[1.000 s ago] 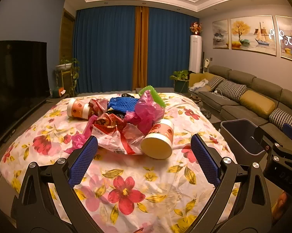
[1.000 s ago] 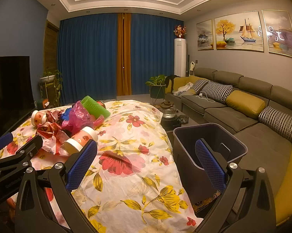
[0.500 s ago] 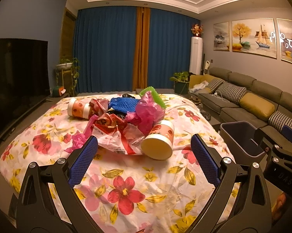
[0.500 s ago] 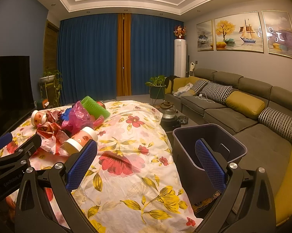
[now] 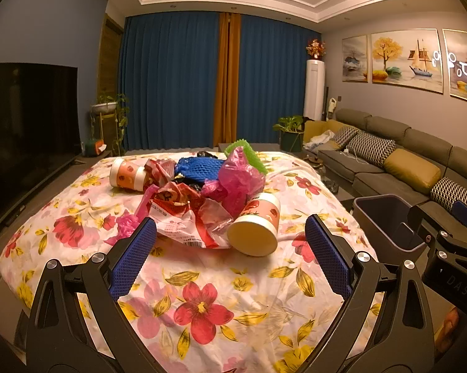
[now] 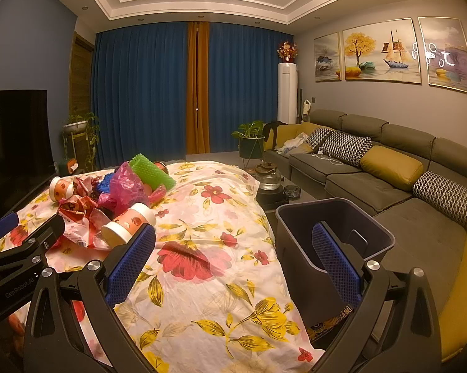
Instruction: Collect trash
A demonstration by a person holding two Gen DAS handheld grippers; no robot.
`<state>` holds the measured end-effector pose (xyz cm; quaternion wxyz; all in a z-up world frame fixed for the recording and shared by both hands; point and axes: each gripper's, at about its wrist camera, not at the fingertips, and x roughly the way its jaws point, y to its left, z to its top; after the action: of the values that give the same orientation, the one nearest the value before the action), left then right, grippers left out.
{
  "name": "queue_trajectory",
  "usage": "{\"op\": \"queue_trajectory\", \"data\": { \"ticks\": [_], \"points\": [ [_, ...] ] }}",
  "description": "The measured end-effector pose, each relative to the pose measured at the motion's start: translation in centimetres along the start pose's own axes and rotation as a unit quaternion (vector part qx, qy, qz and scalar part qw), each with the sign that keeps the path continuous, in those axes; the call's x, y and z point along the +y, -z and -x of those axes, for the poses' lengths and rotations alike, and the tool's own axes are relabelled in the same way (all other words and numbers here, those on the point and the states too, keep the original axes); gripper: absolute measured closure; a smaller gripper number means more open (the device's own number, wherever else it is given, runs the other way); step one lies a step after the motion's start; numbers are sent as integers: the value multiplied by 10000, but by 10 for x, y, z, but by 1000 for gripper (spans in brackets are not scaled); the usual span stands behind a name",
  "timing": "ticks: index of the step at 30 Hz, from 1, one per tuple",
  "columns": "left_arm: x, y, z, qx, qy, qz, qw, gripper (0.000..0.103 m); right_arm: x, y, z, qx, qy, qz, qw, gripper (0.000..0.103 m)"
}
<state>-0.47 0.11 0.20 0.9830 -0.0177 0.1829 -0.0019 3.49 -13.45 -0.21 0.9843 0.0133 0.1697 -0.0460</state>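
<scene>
Facing the cup with both tools spread and empty, left tool nearest, we judge it light, crushable; pinch gently across its wall.

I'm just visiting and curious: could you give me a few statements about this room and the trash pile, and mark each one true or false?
1. Both grippers are open and hold nothing. True: the left gripper and right gripper have their jaws spread wide.
2. The nearest paper cup stands upright. False: it lies on its side.
3. The grey bin sits on top of the floral cloth. False: it stands beside it, toward the sofa.
4. A green spiky roll lies at the pile's far edge. True.
5. The bin is full of trash. False: none shows inside.
</scene>
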Motion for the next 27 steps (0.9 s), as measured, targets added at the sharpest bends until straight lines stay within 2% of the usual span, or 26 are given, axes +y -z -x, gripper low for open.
{"op": "queue_trajectory", "data": {
  "ticks": [27],
  "points": [
    [-1,0,0,-15,26,8,10000,8,-4,-1,4,-44,24,-22,10000,5]
  ]
}}
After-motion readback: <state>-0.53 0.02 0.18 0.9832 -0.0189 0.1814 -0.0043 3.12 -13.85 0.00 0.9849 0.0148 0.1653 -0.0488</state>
